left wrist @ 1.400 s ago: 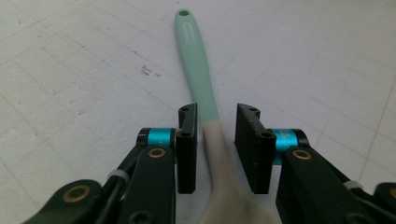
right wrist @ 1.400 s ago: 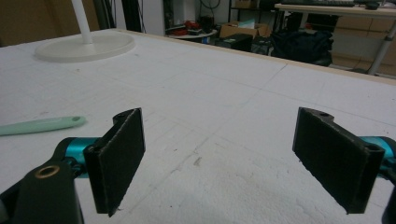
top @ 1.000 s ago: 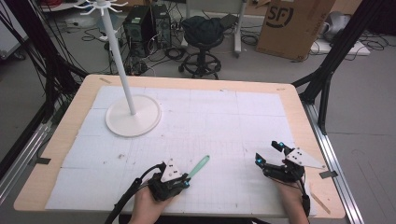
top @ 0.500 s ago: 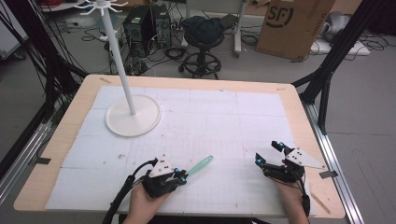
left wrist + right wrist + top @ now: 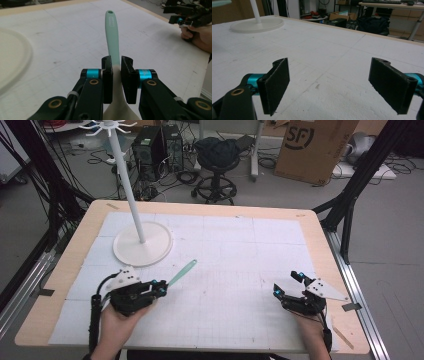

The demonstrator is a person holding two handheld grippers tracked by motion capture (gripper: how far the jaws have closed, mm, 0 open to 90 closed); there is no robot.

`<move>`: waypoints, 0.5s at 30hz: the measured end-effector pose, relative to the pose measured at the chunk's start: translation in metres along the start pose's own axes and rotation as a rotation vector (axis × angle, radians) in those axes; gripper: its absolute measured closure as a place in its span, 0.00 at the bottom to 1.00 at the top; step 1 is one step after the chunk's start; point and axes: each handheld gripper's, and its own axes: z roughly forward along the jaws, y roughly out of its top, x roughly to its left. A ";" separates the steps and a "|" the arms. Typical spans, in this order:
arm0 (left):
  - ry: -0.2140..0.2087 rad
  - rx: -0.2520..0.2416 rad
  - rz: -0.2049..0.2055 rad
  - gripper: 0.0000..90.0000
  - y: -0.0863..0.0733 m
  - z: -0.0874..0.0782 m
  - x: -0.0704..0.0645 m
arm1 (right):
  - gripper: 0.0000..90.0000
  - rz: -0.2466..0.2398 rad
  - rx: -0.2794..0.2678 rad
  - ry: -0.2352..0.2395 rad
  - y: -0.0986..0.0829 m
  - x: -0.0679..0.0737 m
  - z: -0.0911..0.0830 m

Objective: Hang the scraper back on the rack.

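Observation:
A mint-green spatula (image 5: pixel 181 273) with a hole at its handle end sticks out from my left gripper (image 5: pixel 161 288), which is shut on it near the front left of the table. In the left gripper view the jaws pinch the spatula (image 5: pixel 111 32) where the green handle fades into a pale head, and the left gripper (image 5: pixel 116 72) points it toward the far right. My right gripper (image 5: pixel 286 283) rests near the front right, open, with nothing between its pads (image 5: pixel 275 82). A white hook stand (image 5: pixel 142 245) rises at the back left.
The stand's round base (image 5: pixel 257 25) lies ahead and left of the right gripper, and its rim (image 5: pixel 10 62) is close to the left gripper. A white gridded mat (image 5: pixel 235 250) covers the wooden table. A stool (image 5: pixel 217 155) and cardboard box (image 5: pixel 312 145) stand on the floor beyond.
My left gripper has carried the spatula leftward and a little farther from the person, closer to the stand's base. The right gripper has stayed put.

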 end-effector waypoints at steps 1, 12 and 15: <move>0.007 -0.006 0.002 0.90 0.004 -0.006 0.004 | 0.18 -0.002 -0.001 -0.001 0.000 0.000 0.000; 0.093 -0.074 0.021 0.90 0.064 -0.083 0.047 | 0.18 0.006 0.002 -0.003 0.000 0.000 0.000; 0.109 -0.083 0.032 0.90 0.082 -0.101 0.055 | 0.18 0.006 0.008 0.000 0.000 0.000 0.000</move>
